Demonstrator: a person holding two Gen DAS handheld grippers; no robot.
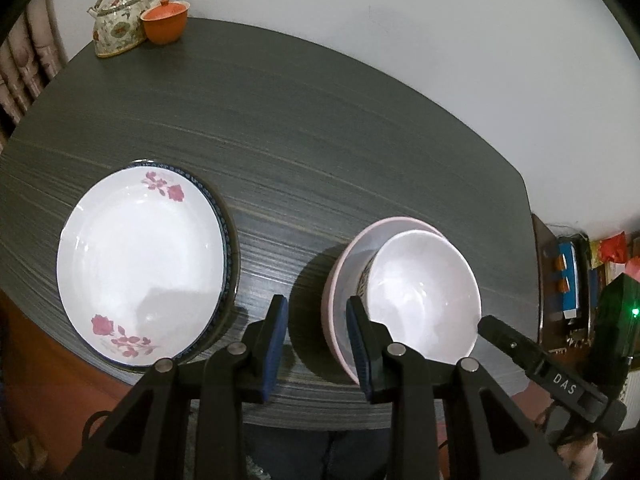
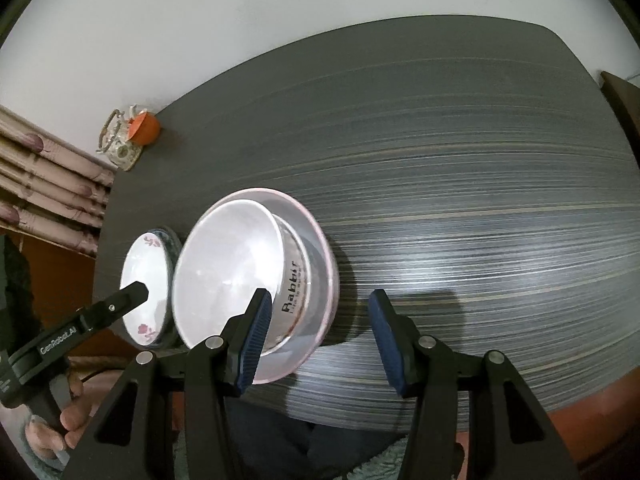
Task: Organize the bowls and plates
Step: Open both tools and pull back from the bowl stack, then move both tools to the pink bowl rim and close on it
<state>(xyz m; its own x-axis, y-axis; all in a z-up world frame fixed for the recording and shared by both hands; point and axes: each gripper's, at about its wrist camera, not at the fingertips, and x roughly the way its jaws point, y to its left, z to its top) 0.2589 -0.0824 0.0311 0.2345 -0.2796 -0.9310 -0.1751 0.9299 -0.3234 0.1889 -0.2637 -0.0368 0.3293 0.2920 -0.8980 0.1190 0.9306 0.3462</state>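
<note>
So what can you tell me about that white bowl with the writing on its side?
The glossy white bowl with black lettering looks ceramic, plain inside, with "Rabbit" printed outside above smaller, unreadable text. It sits upright and empty, nested off-centre in a wider pale pink bowl near the front edge of the dark striped table. The open right gripper has one finger beside its wall; whether they touch is unclear.

Table (image 1: pixel 320 128): dark wood-grain top, matt, showing fine pale streaks. Flowered plate (image 1: pixel 140 264): glazed ceramic, shining glossy white. White bowl (image 1: pixel 424 292) and pink bowl (image 1: pixel 340 280) beneath it: smooth, glossy, catching light. Teapot (image 1: pixel 120 24): glazed, patterned. Orange cup (image 1: pixel 165 20): looking matt. Gripper pads (image 2: pixel 256 340): ribbed blue rubber, sitting in black plastic.
</note>
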